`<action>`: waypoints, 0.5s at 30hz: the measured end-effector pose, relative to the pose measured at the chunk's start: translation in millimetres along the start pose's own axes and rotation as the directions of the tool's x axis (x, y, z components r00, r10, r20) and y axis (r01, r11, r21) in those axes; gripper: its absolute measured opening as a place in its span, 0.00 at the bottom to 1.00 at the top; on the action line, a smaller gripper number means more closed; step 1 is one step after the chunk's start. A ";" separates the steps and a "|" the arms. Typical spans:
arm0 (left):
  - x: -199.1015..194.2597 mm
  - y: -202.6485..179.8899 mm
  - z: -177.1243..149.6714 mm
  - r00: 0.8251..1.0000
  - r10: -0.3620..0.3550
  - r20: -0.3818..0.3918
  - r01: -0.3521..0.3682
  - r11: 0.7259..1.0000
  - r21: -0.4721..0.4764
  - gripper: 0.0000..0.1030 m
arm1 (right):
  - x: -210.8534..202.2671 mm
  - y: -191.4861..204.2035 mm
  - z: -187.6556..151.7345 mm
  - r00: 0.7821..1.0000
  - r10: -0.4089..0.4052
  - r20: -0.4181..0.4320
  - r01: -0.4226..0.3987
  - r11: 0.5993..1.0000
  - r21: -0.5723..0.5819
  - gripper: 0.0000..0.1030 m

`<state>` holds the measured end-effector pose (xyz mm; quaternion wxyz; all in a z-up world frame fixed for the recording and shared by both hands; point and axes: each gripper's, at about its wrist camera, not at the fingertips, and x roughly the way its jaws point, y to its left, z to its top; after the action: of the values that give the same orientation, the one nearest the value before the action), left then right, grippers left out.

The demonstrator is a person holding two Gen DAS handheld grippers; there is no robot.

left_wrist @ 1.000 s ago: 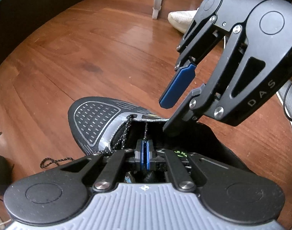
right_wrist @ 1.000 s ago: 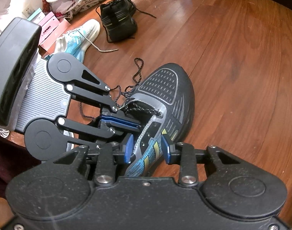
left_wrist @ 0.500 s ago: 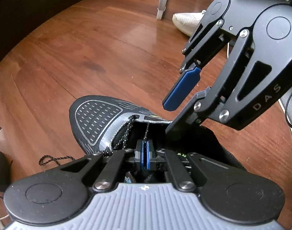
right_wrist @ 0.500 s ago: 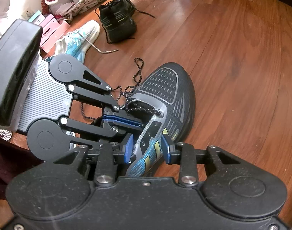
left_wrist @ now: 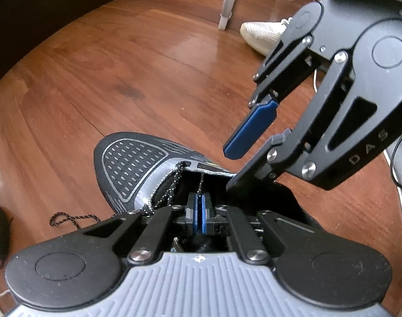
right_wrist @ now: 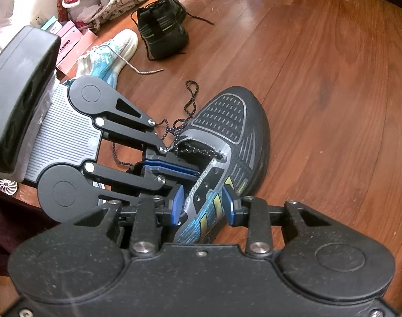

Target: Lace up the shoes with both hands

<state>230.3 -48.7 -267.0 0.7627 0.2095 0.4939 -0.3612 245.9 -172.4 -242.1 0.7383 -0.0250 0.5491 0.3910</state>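
A black and grey running shoe [left_wrist: 132,166] [right_wrist: 227,132] lies on the wooden floor, toe pointing away. Its black speckled lace [left_wrist: 74,218] [right_wrist: 190,100] trails loose beside the toe. My left gripper [left_wrist: 199,212] [right_wrist: 174,166] is shut over the shoe's open throat, on a thin strand of the lace. My right gripper [right_wrist: 203,206] [left_wrist: 232,169] is open, its blue pads either side of the shoe's right eyelet flap, one finger touching the flap.
A black shoe [right_wrist: 161,31] and a white and turquoise shoe [right_wrist: 108,55] lie to the far left with boxes and cloth. A white shoe [left_wrist: 261,34] and a white furniture leg [left_wrist: 228,0] stand beyond the right gripper.
The right gripper has drawn slightly up and to the right in the left wrist view. The left gripper stays shut in the same place.
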 end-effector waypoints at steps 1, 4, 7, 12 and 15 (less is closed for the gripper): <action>1.9 1.7 1.2 1.000 -0.002 0.003 0.002 1.000 -0.006 0.01 | 0.0 -0.8 -0.2 1.000 0.003 0.000 -0.003 1.000 0.006 0.32; 5.5 7.0 3.5 1.000 -0.021 0.004 0.021 0.999 -0.025 0.01 | 1.1 -4.0 -0.6 1.000 0.014 -0.003 -0.014 0.999 0.029 0.32; 3.5 10.5 -2.6 0.999 -0.035 -0.011 0.034 0.997 -0.062 0.01 | 1.5 -4.9 -0.7 1.000 0.015 -0.004 -0.015 0.999 0.033 0.32; 10.4 14.4 3.7 0.999 -0.031 -0.016 0.030 0.998 -0.061 0.01 | -0.6 -1.8 -1.2 1.000 0.015 -0.003 -0.014 0.999 0.038 0.32; 9.1 6.8 1.3 0.999 -0.028 -0.018 0.027 0.998 -0.052 0.01 | -1.4 -2.0 -1.4 1.000 0.014 -0.002 -0.014 0.999 0.041 0.32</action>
<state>238.5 -48.4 -274.9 0.7582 0.1859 0.5131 -0.3568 245.8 -175.2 -242.3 0.7352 -0.0065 0.5579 0.3850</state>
